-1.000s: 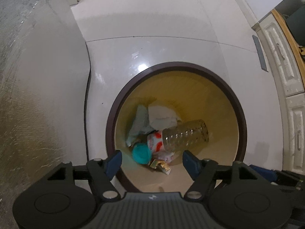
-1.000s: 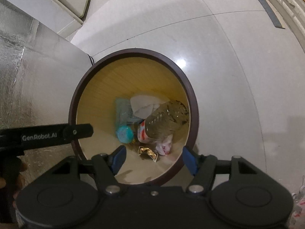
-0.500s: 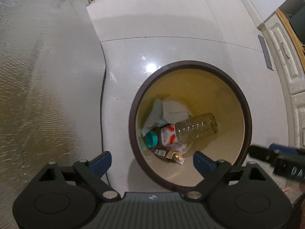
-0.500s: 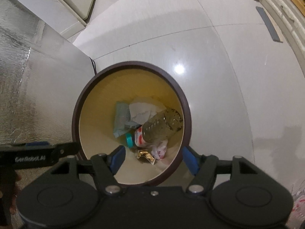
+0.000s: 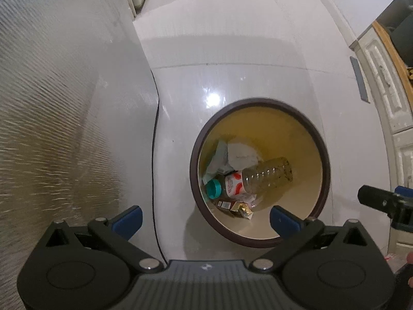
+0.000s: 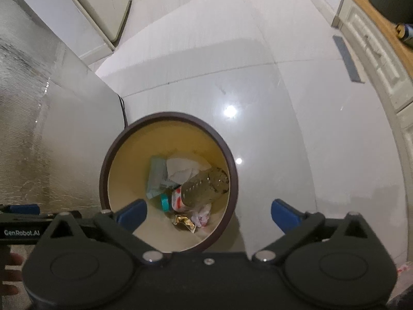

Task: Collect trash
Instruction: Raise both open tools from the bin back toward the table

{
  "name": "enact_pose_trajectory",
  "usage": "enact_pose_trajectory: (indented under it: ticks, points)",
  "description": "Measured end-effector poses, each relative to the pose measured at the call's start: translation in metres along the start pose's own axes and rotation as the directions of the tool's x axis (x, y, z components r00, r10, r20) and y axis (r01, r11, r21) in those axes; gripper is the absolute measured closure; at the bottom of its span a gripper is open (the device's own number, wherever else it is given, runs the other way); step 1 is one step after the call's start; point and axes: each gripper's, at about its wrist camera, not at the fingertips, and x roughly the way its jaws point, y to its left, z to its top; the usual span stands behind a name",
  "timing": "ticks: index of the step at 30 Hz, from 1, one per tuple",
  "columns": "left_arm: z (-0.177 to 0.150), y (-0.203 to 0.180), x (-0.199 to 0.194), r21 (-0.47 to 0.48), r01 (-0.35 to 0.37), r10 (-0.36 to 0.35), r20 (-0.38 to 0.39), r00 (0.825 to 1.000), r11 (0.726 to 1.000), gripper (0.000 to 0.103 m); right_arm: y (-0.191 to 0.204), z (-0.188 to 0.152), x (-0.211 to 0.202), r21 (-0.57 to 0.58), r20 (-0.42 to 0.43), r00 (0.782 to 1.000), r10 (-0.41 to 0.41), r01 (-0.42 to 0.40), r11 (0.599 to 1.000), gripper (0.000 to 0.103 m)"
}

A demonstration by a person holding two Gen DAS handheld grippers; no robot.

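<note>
A round bin with a dark brown rim (image 5: 325, 155) (image 6: 103, 173) stands on the pale tiled floor. Inside lie a clear plastic bottle (image 5: 265, 174) (image 6: 204, 187) with a red-and-white label and teal cap (image 5: 213, 189), crumpled white paper (image 5: 241, 153) (image 6: 184, 168), a pale green packet (image 6: 156, 178) and a gold wrapper (image 5: 242, 209) (image 6: 183, 221). My left gripper (image 5: 206, 221) is open and empty, high above the bin's near left edge. My right gripper (image 6: 208, 213) is open and empty above the bin's near side.
A silvery textured panel (image 5: 56, 108) (image 6: 33, 118) stands left of the bin, with a black cable (image 5: 154, 139) along its foot. White cabinet fronts (image 5: 382, 82) (image 6: 374, 51) line the right. The other gripper shows at each view's edge (image 5: 382, 201) (image 6: 20, 228).
Both grippers have risen and pulled back from the bin, so it looks smaller and farther. Both sets of jaws have opened wider. The trash in the bin has not moved.
</note>
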Motion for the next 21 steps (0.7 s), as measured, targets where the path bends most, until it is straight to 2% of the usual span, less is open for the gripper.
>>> enact_pose_trajectory:
  ticks: [5,11,21]
  points:
    - [-0.003,-0.008,-0.050,0.036,-0.019,0.017,0.048,0.999,0.999,0.000,0.006,-0.001,-0.039,-0.006,0.013,1.000,-0.015,0.015,1.000,0.000]
    - [-0.003,-0.015,-0.132,0.043,-0.007,0.001,0.125,0.992,0.999,0.000,0.013,0.000,-0.115,-0.001,0.050,0.998,-0.035,0.035,0.999,0.000]
    - [-0.012,-0.028,-0.271,0.040,0.003,-0.014,0.272,0.962,0.999,0.000,0.028,0.009,-0.251,-0.013,0.132,0.990,-0.056,0.058,0.998,0.000]
